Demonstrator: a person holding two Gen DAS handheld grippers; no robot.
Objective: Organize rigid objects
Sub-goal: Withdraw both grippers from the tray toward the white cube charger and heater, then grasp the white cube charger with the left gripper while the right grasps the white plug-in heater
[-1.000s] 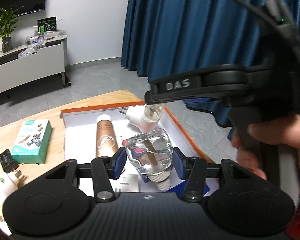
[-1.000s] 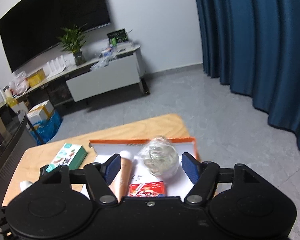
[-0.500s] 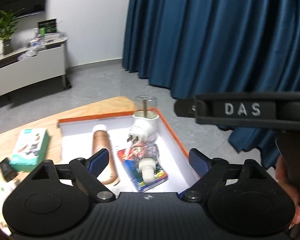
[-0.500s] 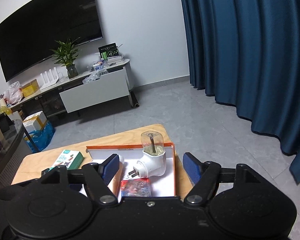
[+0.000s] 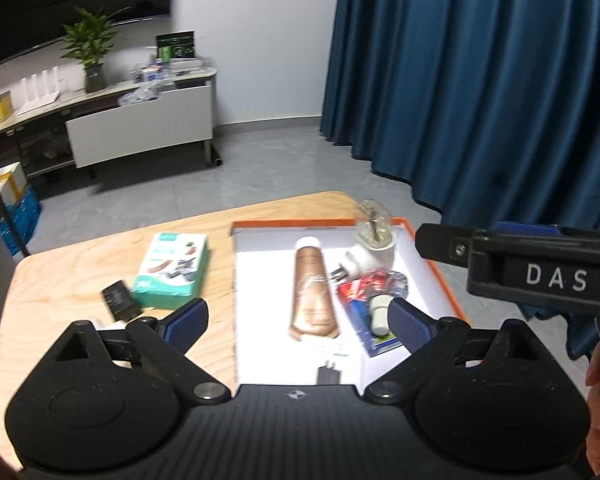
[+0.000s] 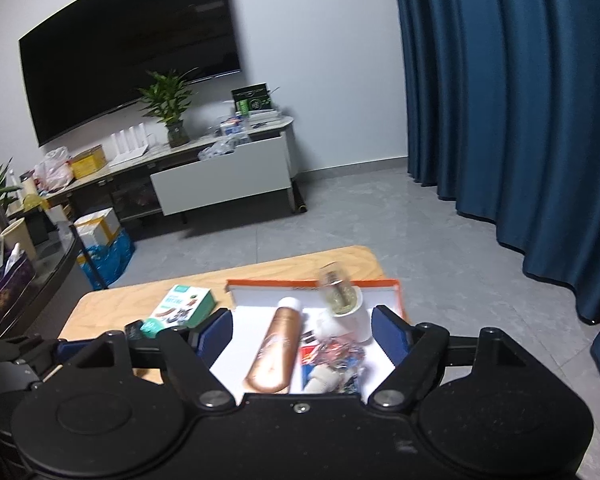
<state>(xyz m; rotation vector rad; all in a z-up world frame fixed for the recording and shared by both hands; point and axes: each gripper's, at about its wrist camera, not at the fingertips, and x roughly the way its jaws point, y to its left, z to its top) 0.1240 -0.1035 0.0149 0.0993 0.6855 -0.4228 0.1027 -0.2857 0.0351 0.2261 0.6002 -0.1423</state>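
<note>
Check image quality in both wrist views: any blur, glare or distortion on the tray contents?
Left wrist: white tray floor blown out by glare, bronze tube sharp, room edges smeared, fisheye bends the curtain. Right wrist: clear-capped plug-in device motion-blurred, tube readable, TV curved by fisheye; overall dim, bluish light.

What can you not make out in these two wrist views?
- Small black item at the tray's near end, left wrist view: cut off by the tongs' body.
- Green box print, right wrist view: too small to read.
- White plug-in device, right wrist view: motion-blurred.
- White object on the table, left wrist view: hidden behind the tongs.
</note>
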